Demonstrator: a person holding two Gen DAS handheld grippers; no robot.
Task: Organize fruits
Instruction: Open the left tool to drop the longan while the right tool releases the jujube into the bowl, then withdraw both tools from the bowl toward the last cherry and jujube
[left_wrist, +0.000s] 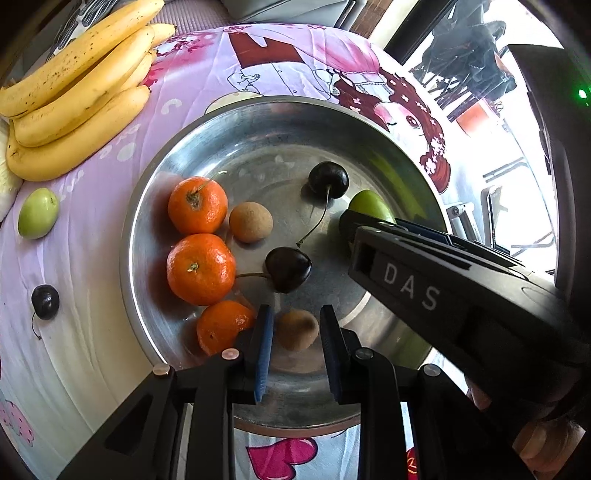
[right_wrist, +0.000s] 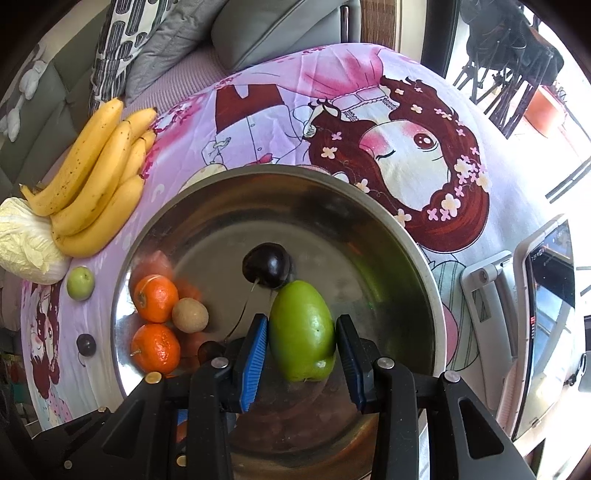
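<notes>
A steel bowl (left_wrist: 258, 125) (right_wrist: 369, 221) holds three tangerines (left_wrist: 197, 205), two dark cherries (left_wrist: 288, 269), brown longans (left_wrist: 251, 221) and a green fruit (right_wrist: 301, 332). My left gripper (left_wrist: 295, 332) is open over the bowl's near side, with a brown longan (left_wrist: 297, 330) between its fingers, not touched. My right gripper (right_wrist: 301, 339) is around the green fruit inside the bowl, its pads at or very near the fruit's sides. The right gripper's body (left_wrist: 443, 288) crosses the left wrist view, with the green fruit (left_wrist: 369, 205) at its tip.
A bunch of bananas (left_wrist: 81, 92) (right_wrist: 96, 184) lies far left on the pink cartoon cloth. A small green fruit (left_wrist: 38, 212) (right_wrist: 80, 282) and a cherry (left_wrist: 45, 301) (right_wrist: 86, 345) lie left of the bowl. A cabbage (right_wrist: 26, 240) is at the left, a phone stand (right_wrist: 524, 314) at the right.
</notes>
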